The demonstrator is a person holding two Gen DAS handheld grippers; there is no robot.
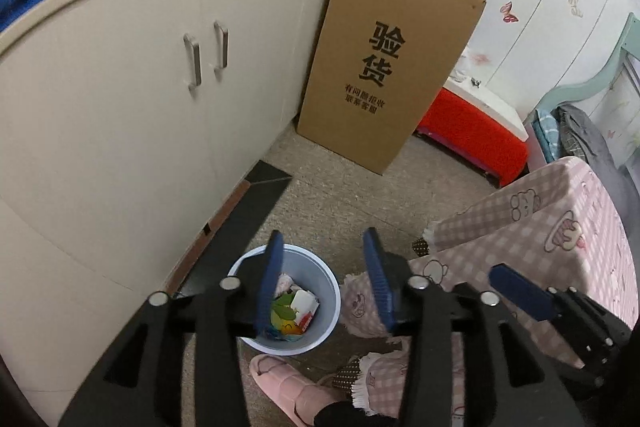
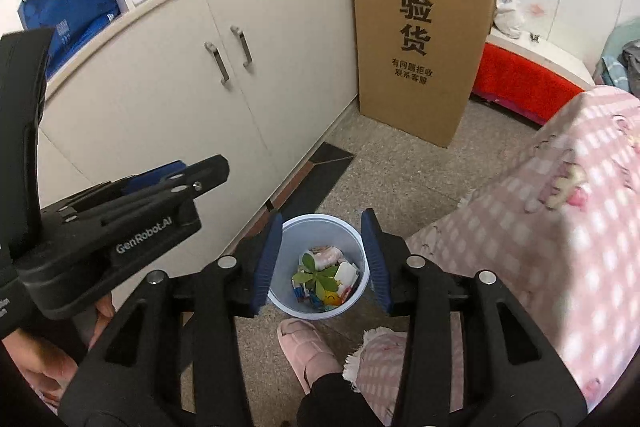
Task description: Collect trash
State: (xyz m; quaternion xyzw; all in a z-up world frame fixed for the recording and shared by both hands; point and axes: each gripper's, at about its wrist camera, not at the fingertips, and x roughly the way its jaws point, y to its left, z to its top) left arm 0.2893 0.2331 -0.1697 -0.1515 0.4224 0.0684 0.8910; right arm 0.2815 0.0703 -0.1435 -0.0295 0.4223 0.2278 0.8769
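Hovering empty with jaws spread, left gripper and right gripper hang above the round pale-blue plastic bin holding wrappers.

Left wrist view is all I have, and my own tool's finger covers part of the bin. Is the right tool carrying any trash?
Observer: No. The right tool is open and empty, and the bin shows between its fingers.
Operator: What lies on top in the bin?
Observer: A green leafy sprig sits over the wrappers, near the middle.
Operator: How does my left tool look from there?
Observer: The left tool comes in from the left edge of the right wrist view, and a bare hand grips it from below.
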